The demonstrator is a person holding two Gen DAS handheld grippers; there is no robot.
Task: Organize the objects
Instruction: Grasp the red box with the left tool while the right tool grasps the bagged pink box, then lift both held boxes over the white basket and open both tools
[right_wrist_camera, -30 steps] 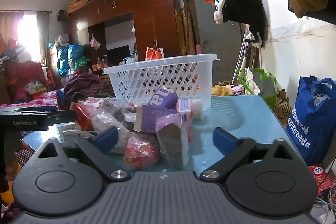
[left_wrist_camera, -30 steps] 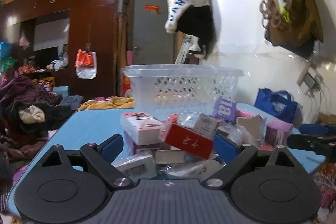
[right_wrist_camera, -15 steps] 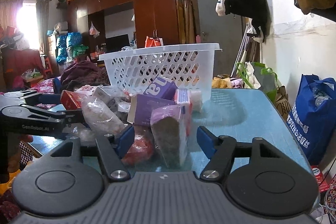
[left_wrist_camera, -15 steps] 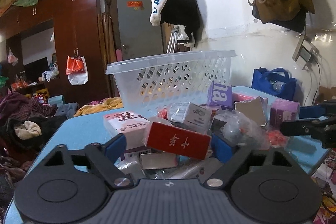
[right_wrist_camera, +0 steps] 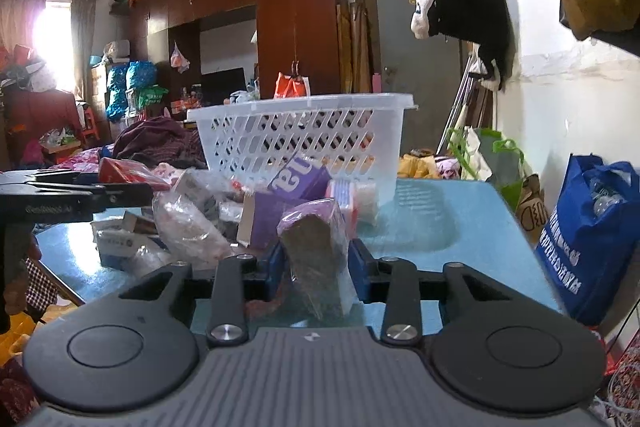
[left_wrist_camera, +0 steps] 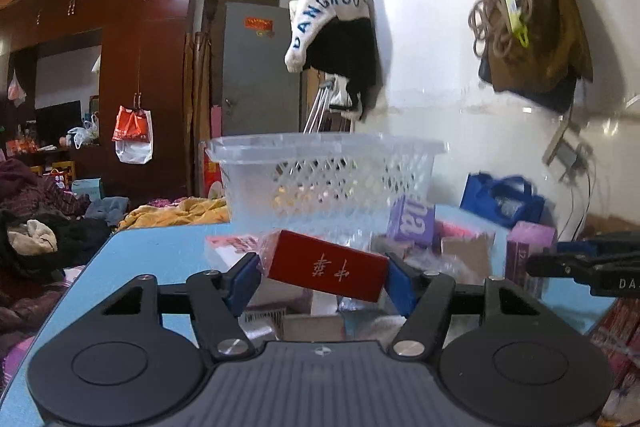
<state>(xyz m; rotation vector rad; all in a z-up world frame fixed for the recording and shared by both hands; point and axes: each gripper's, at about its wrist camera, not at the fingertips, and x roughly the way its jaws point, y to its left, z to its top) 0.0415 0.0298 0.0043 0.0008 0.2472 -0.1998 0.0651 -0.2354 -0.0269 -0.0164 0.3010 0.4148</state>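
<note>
My left gripper (left_wrist_camera: pixel 322 277) is shut on a red box (left_wrist_camera: pixel 326 265) with white characters and holds it tilted above the pile. My right gripper (right_wrist_camera: pixel 316 269) is shut on a purple wrapped pack (right_wrist_camera: pixel 318 255) standing on the blue table (right_wrist_camera: pixel 448 227). A white lattice basket (right_wrist_camera: pixel 304 143) stands behind the pile; it also shows in the left wrist view (left_wrist_camera: pixel 328 179). The pile holds a purple box (right_wrist_camera: pixel 298 175), a clear bag (right_wrist_camera: pixel 188 223) and several small cartons. The left gripper shows at the left edge of the right wrist view (right_wrist_camera: pixel 80 195).
A blue shopping bag (right_wrist_camera: pixel 588 239) hangs off the table's right side. A wall runs along the right with hanging clothes (right_wrist_camera: pixel 460 3). The right gripper shows at the right in the left wrist view (left_wrist_camera: pixel 588 263). A wardrobe (left_wrist_camera: pixel 140 75) and piled clothes (left_wrist_camera: pixel 40 227) lie beyond the table.
Both grippers have closed: the left on the red box, now lifted off the pile, and the right on the purple wrapped pack after moving forward around it.
</note>
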